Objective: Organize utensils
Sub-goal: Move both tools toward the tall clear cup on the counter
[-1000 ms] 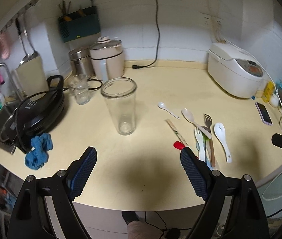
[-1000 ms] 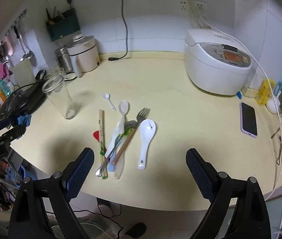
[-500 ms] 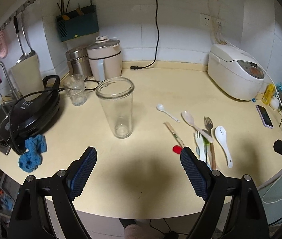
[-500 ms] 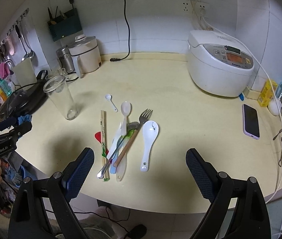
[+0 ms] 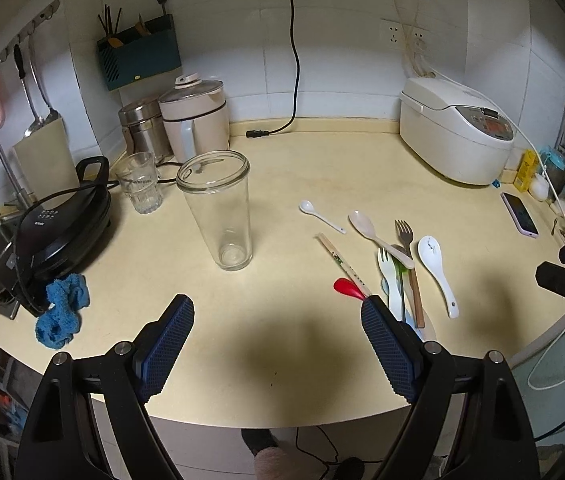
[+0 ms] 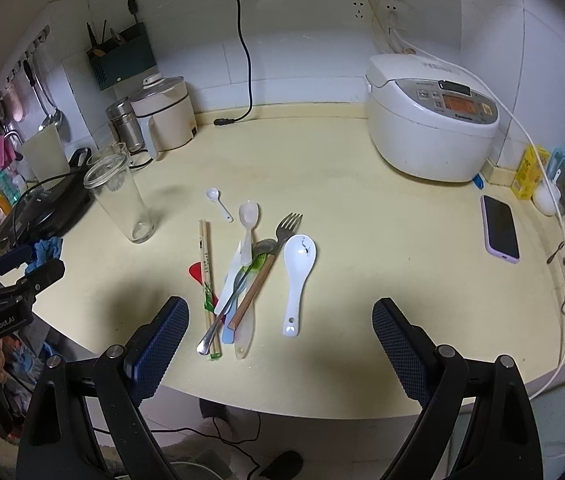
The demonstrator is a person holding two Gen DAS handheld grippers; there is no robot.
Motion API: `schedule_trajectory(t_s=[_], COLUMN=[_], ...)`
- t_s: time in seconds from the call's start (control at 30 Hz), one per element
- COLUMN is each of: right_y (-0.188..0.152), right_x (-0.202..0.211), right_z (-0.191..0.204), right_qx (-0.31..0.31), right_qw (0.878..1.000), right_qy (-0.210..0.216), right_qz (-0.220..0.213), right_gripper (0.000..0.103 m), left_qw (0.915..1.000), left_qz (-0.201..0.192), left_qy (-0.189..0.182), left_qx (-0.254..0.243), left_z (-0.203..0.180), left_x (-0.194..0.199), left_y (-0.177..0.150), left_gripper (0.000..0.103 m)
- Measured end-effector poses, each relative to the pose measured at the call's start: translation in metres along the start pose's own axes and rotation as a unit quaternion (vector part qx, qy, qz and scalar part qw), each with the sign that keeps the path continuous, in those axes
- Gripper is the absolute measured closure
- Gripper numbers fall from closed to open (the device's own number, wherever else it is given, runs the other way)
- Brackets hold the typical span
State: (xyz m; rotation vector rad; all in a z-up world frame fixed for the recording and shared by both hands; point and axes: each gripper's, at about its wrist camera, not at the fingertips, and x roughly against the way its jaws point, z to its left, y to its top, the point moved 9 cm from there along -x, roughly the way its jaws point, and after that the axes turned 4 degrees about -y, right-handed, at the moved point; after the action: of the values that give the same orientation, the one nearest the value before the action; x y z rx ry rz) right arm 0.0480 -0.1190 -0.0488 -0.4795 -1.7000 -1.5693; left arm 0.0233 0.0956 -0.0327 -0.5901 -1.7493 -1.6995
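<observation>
Both tools, left tool (image 5: 277, 344) and right tool (image 6: 280, 344), are held spread wide (nothing gripped) over the desk's (image 6: 362, 208) front edge, near scattered utensils (image 6: 250, 276) and a tall glass (image 5: 218, 210).

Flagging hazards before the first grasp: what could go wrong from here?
1. The utensils lie crossed in a pile; lifting one may drag others toward the counter edge.
2. The tall empty glass looks narrow at its base; a clumsy insertion could tip it.
3. Both grippers, left and right, are open and may bump the pile.

Utensils (image 6: 250, 276) piled loosely beside empty glass (image 6: 122, 200).
</observation>
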Motion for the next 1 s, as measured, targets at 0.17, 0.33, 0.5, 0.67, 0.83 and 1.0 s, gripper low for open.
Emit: schedule_trajectory(t_s=[0.17,0.33,0.5,0.67,0.83,1.0], right_y=[-0.004,-0.004,0.002,0.011,0.020,0.033], right_x=[0.001,0.005,0.014,0.020,0.023,0.031], right_z=[0.001,-0.001,0.000,0.004,0.010,0.010], right_qx=[-0.008,-0.014,-0.020,-0.028,-0.027,-0.031], right_qw=[1.000,1.000,1.000,0.999,0.999,0.998], right_qy=[0.004,0.003,0.003,0.004,0.006,0.008], right_qz=[0.000,-0.005,-0.019,-0.031,-0.041,-0.063], right_gripper=[0.009,0.009,0.009,0.009,0.009,0.009], left_qw=[0.9998,0.9991,0.9980,0.9970,0.9977,0.9983], left_qz=[-0.006,-0.029,-0.055,-0.067,-0.055,-0.042], left_qy=[-0.002,-0.007,-0.004,-0.006,-0.011,-0.015], left_qx=[-0.017,-0.030,-0.033,-0.039,-0.039,-0.037], left_z=[-0.006,-0.010,-0.010,-0.010,-0.009,-0.008], left_x=[0.006,0.015,0.028,0.035,0.031,0.025], left_y=[0.001,0.021,0.045,0.055,0.049,0.042], left_gripper=[0.015,0.015,0.015,0.015,0.015,0.015])
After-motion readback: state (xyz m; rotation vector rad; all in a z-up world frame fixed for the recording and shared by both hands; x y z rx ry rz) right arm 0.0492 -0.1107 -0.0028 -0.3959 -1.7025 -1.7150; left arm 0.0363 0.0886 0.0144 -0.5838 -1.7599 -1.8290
